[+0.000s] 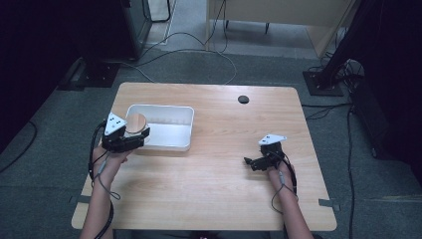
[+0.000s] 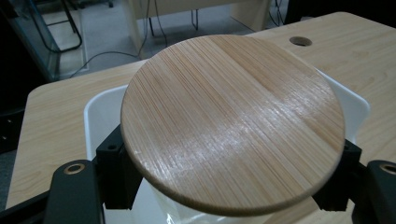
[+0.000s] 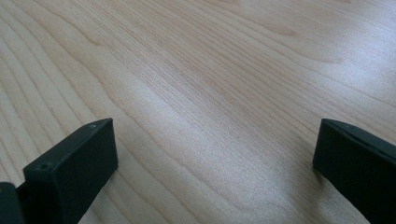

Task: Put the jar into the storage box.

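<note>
A round wooden lid sits clamped between the jaws of my left gripper, held flat above the near left corner of a white rectangular tub. From above, the same lid shows as a small tan disc at the tub's left end, with the left gripper at the tub's front left corner. My right gripper rests low on the right part of the table, pointing left, its jaws wide apart with bare wood between them.
The wooden table has a dark cable hole near its far edge. Cables run over the grey floor behind it, with a black stand base at the far right and dark equipment at the far left.
</note>
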`<state>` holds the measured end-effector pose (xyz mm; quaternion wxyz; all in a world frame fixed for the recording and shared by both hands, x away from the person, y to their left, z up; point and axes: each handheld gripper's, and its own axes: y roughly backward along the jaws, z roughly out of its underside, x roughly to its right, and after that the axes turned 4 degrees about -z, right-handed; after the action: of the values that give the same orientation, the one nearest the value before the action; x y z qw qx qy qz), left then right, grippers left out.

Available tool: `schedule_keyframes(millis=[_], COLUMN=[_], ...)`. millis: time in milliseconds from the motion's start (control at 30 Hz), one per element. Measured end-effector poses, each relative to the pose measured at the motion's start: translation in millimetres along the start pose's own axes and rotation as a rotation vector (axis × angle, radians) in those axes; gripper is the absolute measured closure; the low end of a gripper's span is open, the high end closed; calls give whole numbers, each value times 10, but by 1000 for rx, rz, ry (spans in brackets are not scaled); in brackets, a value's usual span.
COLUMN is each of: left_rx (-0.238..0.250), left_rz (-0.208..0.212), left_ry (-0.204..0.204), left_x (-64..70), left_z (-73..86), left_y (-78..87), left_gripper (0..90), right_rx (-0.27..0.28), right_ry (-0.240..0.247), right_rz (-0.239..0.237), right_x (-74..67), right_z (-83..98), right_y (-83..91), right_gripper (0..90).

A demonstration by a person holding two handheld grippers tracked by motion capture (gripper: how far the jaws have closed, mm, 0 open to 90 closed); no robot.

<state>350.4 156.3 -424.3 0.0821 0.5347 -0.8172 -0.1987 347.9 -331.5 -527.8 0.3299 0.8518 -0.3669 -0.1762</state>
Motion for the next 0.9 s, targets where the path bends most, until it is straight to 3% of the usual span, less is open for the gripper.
schedule_keyframes(millis=[33, 167, 200, 267, 367, 500, 733, 900], left_rx=[25, 32, 57, 57, 105, 119, 99, 73], left_rz=[-35, -48, -70, -70, -86, -91, -98, -79], left_ry=[-2, -3, 7, 7, 44, 46, 52, 53], left_x=[8, 12, 28, 28, 29, 31, 18, 15], left_z=[27, 43, 77, 77, 152, 228, 293, 355], left_y=[-65, -105, -175, -175, -292, -375, -477, -589], left_gripper=[259, 259, 259, 259, 259, 258, 259, 259], right_rx=[0, 0, 0, 0, 0, 0, 0, 0], right_ry=[0, 0, 0, 0, -1, 0, 0, -1], right_rz=[0, 0, 0, 0, 0, 0, 0, 0], right_x=[0, 0, 0, 0, 0, 0, 0, 0], right_z=[0, 0, 0, 0, 0, 0, 0, 0], right_y=[0, 0, 0, 0, 0, 0, 0, 0], right_gripper=[0, 0, 0, 0, 0, 0, 0, 0])
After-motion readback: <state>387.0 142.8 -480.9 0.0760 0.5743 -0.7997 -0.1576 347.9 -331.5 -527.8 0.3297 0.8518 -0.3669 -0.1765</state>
